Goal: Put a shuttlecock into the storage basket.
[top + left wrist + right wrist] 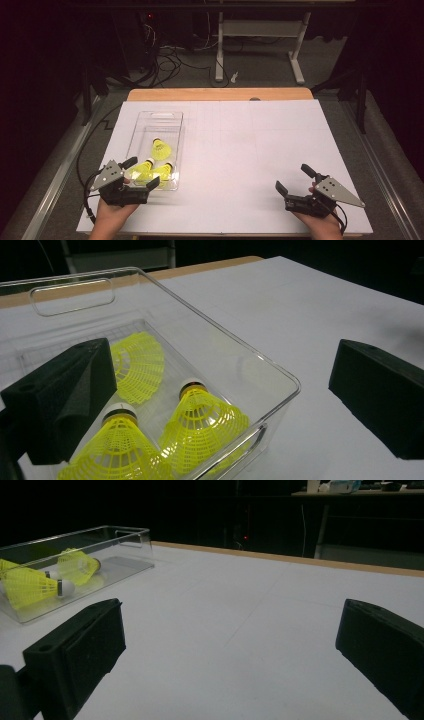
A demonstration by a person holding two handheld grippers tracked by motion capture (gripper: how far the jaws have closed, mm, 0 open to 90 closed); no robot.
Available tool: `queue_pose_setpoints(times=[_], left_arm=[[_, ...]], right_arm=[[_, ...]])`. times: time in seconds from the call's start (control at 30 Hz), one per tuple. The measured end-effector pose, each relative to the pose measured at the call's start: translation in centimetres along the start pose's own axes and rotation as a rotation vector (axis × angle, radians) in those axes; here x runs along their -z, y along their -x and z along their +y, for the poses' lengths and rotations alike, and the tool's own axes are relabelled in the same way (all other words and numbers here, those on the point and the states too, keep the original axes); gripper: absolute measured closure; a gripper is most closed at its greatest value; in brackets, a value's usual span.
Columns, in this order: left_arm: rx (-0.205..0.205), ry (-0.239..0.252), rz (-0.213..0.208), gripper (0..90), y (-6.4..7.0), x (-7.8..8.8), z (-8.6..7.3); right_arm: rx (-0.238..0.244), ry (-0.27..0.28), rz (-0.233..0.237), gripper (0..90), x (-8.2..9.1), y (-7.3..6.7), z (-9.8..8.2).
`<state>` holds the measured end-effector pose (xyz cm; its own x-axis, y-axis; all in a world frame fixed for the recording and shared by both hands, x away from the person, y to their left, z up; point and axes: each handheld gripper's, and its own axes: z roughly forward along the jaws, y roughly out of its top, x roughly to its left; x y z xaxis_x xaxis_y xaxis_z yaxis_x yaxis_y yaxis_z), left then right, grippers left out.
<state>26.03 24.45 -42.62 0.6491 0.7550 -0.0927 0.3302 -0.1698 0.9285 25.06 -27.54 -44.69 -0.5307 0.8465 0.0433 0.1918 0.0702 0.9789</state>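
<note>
Clear plastic bin (156,119), long and rectangular, open on top, with a cut-out handle (72,299) in the far end wall; placed on the left half of the white table surface, long side running away from the near edge. Inside, three yellow shuttlecocks (161,149) with mesh skirts and white cork tips, all lying in the near half, two just beside each other at the near wall.

White-covered table (260,145), wooden far edge; beyond it a white desk frame (260,30) and perhaps tangled cables (165,57).
</note>
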Motion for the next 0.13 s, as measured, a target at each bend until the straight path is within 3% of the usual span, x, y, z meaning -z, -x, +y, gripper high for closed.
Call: queue_pose_setpoints(times=[0.13], left_arm=[[-0.010,-0.004,-0.003,0.3,0.08,-0.13,0.00]], right_arm=[[-0.015,-0.001,-0.012,0.1,0.04,0.38,-0.14]])
